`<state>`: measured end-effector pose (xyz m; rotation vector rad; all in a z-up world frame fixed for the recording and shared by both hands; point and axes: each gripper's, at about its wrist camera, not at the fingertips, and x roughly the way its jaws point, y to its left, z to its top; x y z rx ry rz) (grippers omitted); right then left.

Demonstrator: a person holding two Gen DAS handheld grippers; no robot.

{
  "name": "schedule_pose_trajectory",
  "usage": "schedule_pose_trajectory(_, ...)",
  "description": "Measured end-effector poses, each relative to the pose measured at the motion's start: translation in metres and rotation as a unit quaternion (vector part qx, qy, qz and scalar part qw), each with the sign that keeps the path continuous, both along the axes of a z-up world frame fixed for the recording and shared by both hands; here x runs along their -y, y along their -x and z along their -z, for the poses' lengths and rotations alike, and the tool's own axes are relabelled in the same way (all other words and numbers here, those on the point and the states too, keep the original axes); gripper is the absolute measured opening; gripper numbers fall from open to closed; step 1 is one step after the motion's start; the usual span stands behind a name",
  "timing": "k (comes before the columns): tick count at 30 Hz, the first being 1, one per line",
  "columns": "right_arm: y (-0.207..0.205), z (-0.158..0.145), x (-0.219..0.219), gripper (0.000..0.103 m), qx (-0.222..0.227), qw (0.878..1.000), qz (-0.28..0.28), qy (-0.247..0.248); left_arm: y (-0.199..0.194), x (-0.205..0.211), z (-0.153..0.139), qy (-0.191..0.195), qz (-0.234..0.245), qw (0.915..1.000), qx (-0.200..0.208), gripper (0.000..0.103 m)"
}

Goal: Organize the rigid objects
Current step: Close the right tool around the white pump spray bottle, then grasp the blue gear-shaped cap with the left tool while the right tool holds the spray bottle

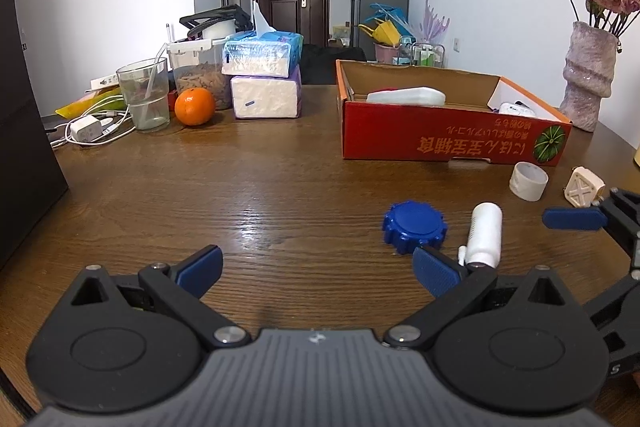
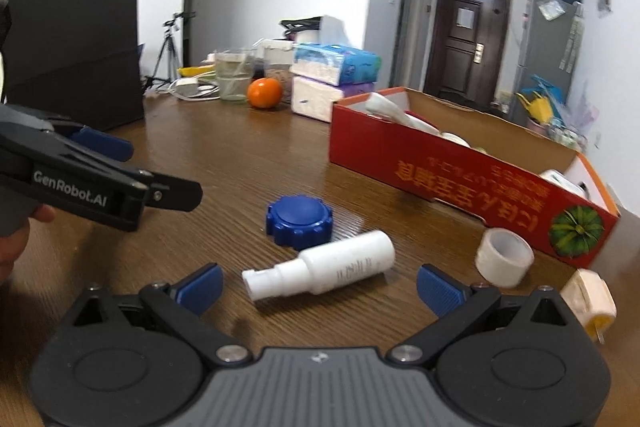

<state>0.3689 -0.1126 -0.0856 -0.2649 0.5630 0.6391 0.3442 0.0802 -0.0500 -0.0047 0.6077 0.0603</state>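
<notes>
A white spray bottle [image 2: 324, 271] lies on its side on the wooden table, just ahead of my right gripper [image 2: 319, 287], which is open and empty. Behind the bottle sits a blue ridged cap [image 2: 299, 221]. A roll of white tape [image 2: 503, 257] and a cream plug adapter [image 2: 589, 301] lie to the right. In the left wrist view my left gripper [image 1: 318, 271] is open and empty, with the cap [image 1: 414, 225] and bottle [image 1: 485, 235] ahead to its right. The red cardboard box [image 1: 440, 141] stands beyond and holds white items.
At the table's far left stand tissue packs [image 1: 264, 75], an orange [image 1: 195, 106], a glass [image 1: 145, 95], a food jar and a charger with cables [image 1: 86, 129]. A black paper bag [image 2: 76, 39] stands at the left. A vase of dried roses [image 1: 588, 75] is beside the box.
</notes>
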Motion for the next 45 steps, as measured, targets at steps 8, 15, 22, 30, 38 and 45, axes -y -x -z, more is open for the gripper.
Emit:
schedule_pose_trajectory(8, -0.017, 0.004, -0.010, 0.103, 0.005, 0.998, -0.051, 0.035, -0.001, -0.005, 0.001, 0.005, 0.003, 1.0000, -0.004, 0.103)
schedule_pose_trajectory(15, -0.037, 0.008, -0.010, 0.103, -0.016, 0.997, -0.065, 0.031, -0.002, -0.002, 0.003, 0.004, 0.010, 0.9999, -0.008, 0.103)
schedule_pose_trajectory(22, -0.051, 0.014, -0.017, 0.103, -0.028, 0.997, -0.070, 0.034, -0.007, -0.003, 0.007, 0.005, 0.014, 0.9997, -0.020, 0.103)
schedule_pose_trajectory(30, -0.057, 0.017, -0.015, 0.101, -0.047, 0.998, -0.047, 0.018, -0.012, -0.005, 0.011, 0.007, 0.008, 0.9995, -0.031, 0.103)
schedule_pose_trajectory(38, -0.057, 0.017, -0.010, 0.097, -0.053, 0.998, -0.017, 0.003, -0.014, -0.007, 0.012, 0.010, 0.004, 0.9994, -0.034, 0.103)
schedule_pose_trajectory(45, -0.049, 0.015, -0.008, 0.097, -0.044, 0.999, -0.002, -0.002, -0.014, -0.009, 0.012, 0.015, 0.002, 0.9994, -0.033, 0.103)
